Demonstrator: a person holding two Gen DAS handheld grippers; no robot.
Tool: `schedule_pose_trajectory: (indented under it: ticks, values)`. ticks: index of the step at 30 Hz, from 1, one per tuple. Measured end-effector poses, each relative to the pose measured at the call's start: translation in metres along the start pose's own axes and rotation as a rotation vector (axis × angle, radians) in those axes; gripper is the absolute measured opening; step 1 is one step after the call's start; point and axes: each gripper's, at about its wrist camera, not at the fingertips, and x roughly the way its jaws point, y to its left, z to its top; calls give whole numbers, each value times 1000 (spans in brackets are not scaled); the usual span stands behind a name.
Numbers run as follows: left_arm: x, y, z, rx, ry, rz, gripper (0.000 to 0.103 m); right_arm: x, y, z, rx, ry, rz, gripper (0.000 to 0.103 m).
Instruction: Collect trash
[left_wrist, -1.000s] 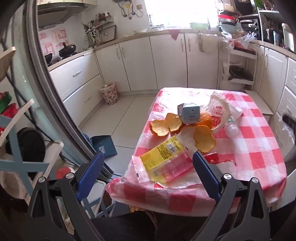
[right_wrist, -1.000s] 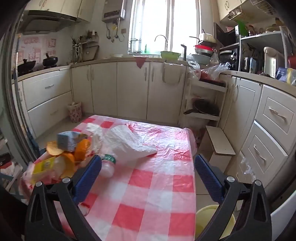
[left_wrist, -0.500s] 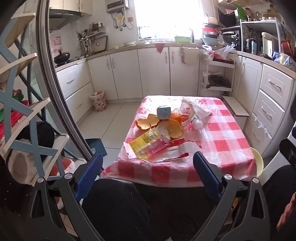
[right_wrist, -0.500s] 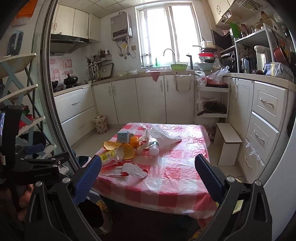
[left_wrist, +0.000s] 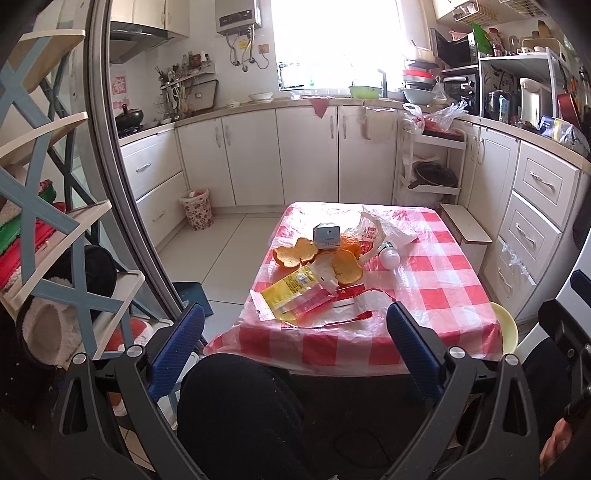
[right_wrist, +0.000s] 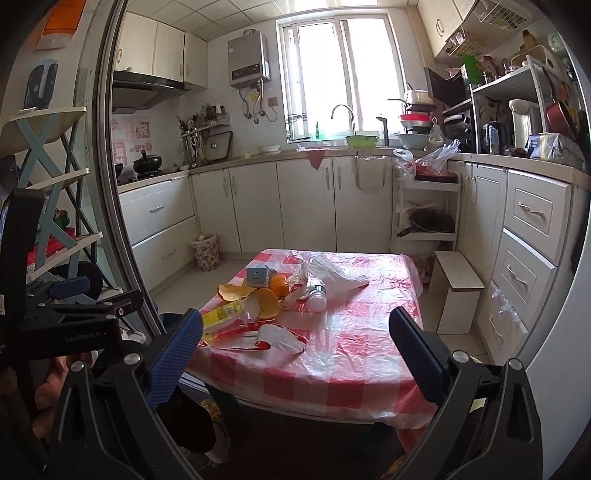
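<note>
Only the left wrist view shows a yellow basin (left_wrist: 504, 325) past the right end of the table (left_wrist: 436, 284); only the right wrist view shows the faucet (right_wrist: 341, 114). On the floor at left, a floral bin (left_wrist: 197, 208) holds something red. The trash sits on the table's left half: yellow wrapper (left_wrist: 291, 291), orange peels (left_wrist: 295, 252), small carton (left_wrist: 326, 236), bottle (left_wrist: 389, 254), plastic bag (left_wrist: 384, 229). The left gripper (left_wrist: 295, 332) and right gripper (right_wrist: 295, 336) hang short of it, fingers (left_wrist: 177, 345) apart, empty

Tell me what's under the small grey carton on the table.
The grey carton rests on orange peels, over the checked tablecloth. Whatever lies directly beneath its base is hidden.
</note>
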Motion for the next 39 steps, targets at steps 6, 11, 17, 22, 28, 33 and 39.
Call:
schedule_pose_trajectory:
  ticks: [6,11,17,22,28,33,39]
  values:
    - [0,1,0,1,1,1,95,-2,2,2,-2,9,8,97]
    - [-1,1,1,10,-1,2,95,-3,2,4,3,17,12,97]
    - [-2,0,2,10,-1,2,95,-3,2,6,6,21,12,97]
    - [-4,-1,4,13,-1,0,95,-3,2,7,9,22,14,97]
    - [-4,-3,5,12,0,-1,95,-6,4,10,11,9,16,97]
    - [-6,-4,6,10,-2,-4,95,-7,4,10,9,8,18,97]
    - [-8,-3,6,3,-7,-10,95,-9,6,11,3,4,22,97]
